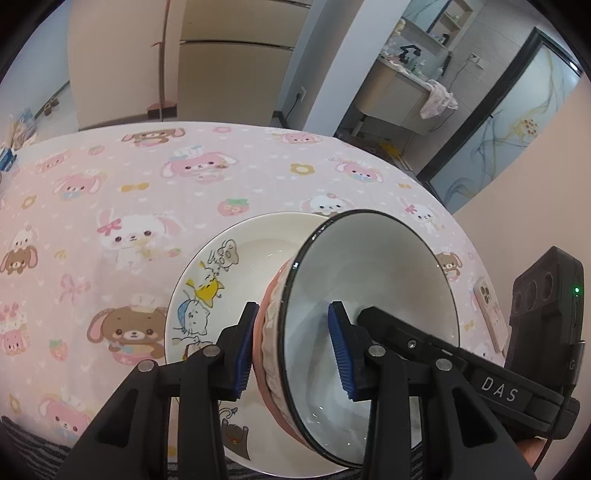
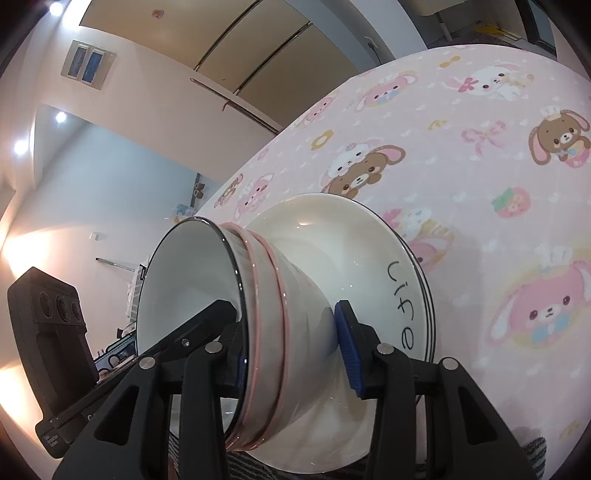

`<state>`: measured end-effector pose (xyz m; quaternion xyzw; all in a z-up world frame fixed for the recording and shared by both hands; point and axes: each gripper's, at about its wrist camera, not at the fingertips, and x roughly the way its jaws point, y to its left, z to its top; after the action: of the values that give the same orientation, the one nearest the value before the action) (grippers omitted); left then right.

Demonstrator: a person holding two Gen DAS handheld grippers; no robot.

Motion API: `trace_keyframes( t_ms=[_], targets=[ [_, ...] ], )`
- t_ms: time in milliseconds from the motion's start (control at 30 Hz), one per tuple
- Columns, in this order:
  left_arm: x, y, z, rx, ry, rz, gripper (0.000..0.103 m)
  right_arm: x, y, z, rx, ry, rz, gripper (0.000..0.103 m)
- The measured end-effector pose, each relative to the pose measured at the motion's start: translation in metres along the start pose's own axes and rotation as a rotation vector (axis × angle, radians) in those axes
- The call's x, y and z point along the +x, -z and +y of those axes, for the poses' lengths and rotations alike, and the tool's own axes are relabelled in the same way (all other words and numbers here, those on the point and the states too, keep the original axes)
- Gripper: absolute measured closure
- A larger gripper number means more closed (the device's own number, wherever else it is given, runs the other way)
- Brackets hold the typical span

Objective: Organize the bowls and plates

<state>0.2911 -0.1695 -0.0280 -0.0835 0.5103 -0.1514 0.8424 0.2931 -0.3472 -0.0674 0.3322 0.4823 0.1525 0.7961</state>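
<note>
Left jaws [image 1: 293, 347] and right jaws [image 2: 293, 345], part-open, both grip bowl [image 1: 369, 280] wall.

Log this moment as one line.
left gripper: shut on bowl rim | right gripper: shut on bowl | bowl: tilted over plates

Pink cartoon-bunny tablecloth [image 1: 147, 192] filling the lower frame, beige fridge [image 1: 232, 66] standing upper centre, bathroom vanity [image 1: 395, 99] showing upper right, dark-framed glass door [image 1: 517, 122] beside it, ceiling spotlights [image 2: 55, 8] glowing upper left.
</note>
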Motion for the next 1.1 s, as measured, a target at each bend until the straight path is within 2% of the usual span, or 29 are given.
trace_keyframes(
  t_ms=[100,233,300,400,467,567,633,733,833,933,967,1000,1100],
  targets=[
    [-0.016,0.003,-0.009,0.071,-0.065,-0.087,0.064,0.001,0.0,0.001,-0.009,0.027,0.023,0.058],
    [-0.031,0.005,-0.004,0.064,-0.049,-0.129,0.061,-0.004,0.0,-0.004,-0.007,0.009,0.012,0.056],
    [-0.041,0.007,-0.005,0.09,-0.088,-0.183,0.061,-0.011,-0.002,-0.002,-0.027,0.018,-0.02,0.055],
    [-0.057,0.013,-0.004,0.118,-0.107,-0.263,0.054,-0.026,-0.005,0.007,-0.091,0.073,-0.092,0.044],
    [-0.07,0.021,-0.004,0.132,-0.106,-0.297,0.054,-0.036,-0.004,0.012,-0.138,0.094,-0.111,0.036],
    [-0.095,0.042,-0.01,0.213,-0.148,-0.401,0.054,-0.056,0.001,0.016,-0.19,0.106,-0.13,0.034],
    [-0.113,0.056,-0.011,0.238,-0.169,-0.482,0.054,-0.073,0.006,0.021,-0.238,0.147,-0.193,0.032],
    [-0.136,0.073,-0.012,0.262,-0.182,-0.561,0.053,-0.097,0.019,0.033,-0.314,0.193,-0.295,0.028],
    [-0.157,0.092,-0.017,0.294,-0.195,-0.638,0.045,-0.116,0.034,0.049,-0.382,0.185,-0.357,0.025],
    [-0.181,0.116,-0.023,0.333,-0.208,-0.769,0.036,-0.126,0.057,0.071,-0.479,0.199,-0.405,0.025],
    [-0.189,0.125,-0.024,0.347,-0.205,-0.81,0.025,-0.13,0.068,0.077,-0.5,0.201,-0.435,0.025],
    [-0.198,0.134,-0.025,0.354,-0.203,-0.853,0.019,-0.133,0.077,0.083,-0.52,0.195,-0.461,0.025],
    [-0.216,0.155,-0.028,0.382,-0.196,-0.945,0.017,-0.144,0.103,0.098,-0.563,0.168,-0.535,0.024]
  ],
)
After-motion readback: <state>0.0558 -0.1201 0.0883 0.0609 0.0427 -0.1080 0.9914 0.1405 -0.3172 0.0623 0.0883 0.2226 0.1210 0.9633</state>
